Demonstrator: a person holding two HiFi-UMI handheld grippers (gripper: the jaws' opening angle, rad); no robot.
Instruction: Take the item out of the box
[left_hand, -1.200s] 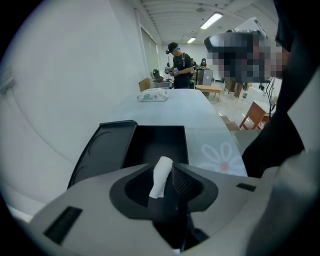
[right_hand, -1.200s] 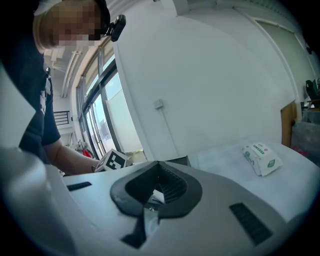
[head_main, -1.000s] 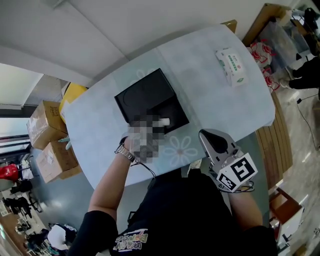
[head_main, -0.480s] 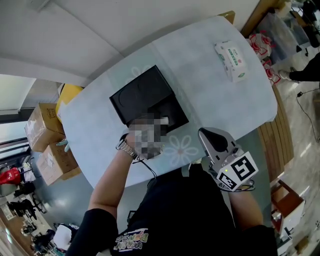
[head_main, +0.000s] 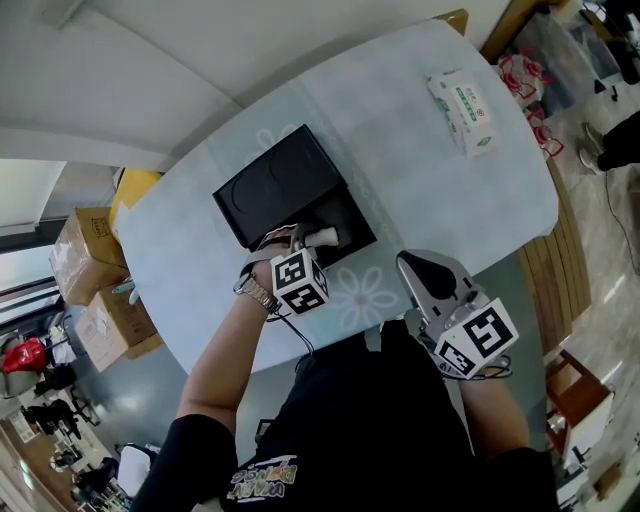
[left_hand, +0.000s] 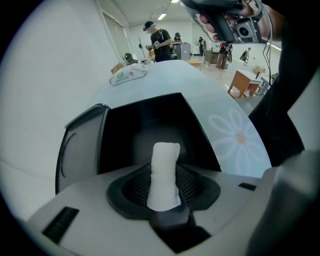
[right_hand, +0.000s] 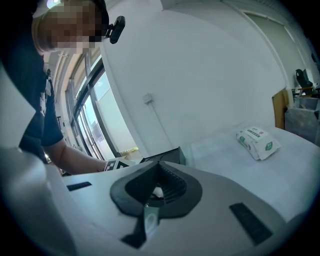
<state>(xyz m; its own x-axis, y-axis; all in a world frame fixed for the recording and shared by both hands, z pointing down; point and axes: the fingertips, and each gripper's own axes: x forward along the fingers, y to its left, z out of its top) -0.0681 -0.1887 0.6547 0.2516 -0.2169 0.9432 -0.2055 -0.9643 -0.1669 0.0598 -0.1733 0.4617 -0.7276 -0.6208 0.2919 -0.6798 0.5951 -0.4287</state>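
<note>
An open black box (head_main: 280, 190) lies on the pale blue flower-print table (head_main: 410, 170), its lid spread out to the far left. A white rolled item (head_main: 322, 237) sits over the box's near half. My left gripper (head_main: 303, 243) reaches in from the near side. In the left gripper view the white roll (left_hand: 164, 172) stands between the ribbed pads (left_hand: 192, 182), with the jaws spread wide around it and the dark box (left_hand: 145, 125) behind. My right gripper (head_main: 408, 264) hovers at the table's near edge, right of the box, shut and holding nothing.
A green-and-white wipes pack (head_main: 463, 110) lies at the table's far right corner; it also shows as the wipes pack (right_hand: 257, 141). Cardboard boxes (head_main: 95, 285) stand on the floor to the left. People (left_hand: 160, 42) stand in the room beyond the table.
The left gripper has stayed over the box's near half with the white roll at its tip. The view has shifted slightly. The right gripper has not moved.
</note>
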